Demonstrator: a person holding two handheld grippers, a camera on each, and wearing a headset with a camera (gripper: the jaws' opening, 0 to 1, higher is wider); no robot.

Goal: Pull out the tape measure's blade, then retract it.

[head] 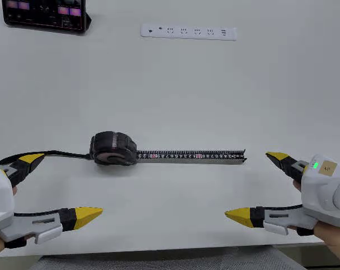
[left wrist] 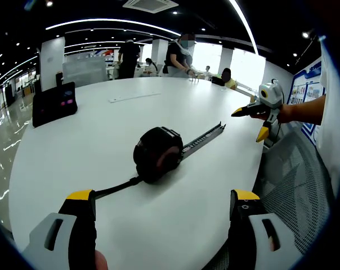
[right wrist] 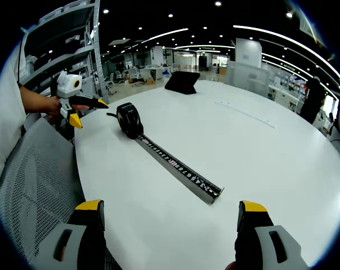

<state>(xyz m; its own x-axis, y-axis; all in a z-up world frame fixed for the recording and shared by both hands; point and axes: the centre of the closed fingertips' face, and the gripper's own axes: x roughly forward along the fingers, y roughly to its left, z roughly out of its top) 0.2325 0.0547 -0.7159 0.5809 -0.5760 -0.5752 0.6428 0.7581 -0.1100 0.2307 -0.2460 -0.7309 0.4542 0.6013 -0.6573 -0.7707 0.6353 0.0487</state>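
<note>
- Here the tape measure (head: 113, 149) lies, blade (head: 192, 154) out toward 3 o'clock.
- Left hand-held gripper (head: 60, 185), 8 o'clock: jaws apart.
- Right hand-held gripper (head: 257, 185), 4 o'clock: apart.

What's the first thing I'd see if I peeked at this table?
The round black tape measure in the middle of the white table, its dark numbered blade pulled out toward the right. Then the yellow-tipped left gripper and right gripper, both open, one at each end, touching nothing.
</note>
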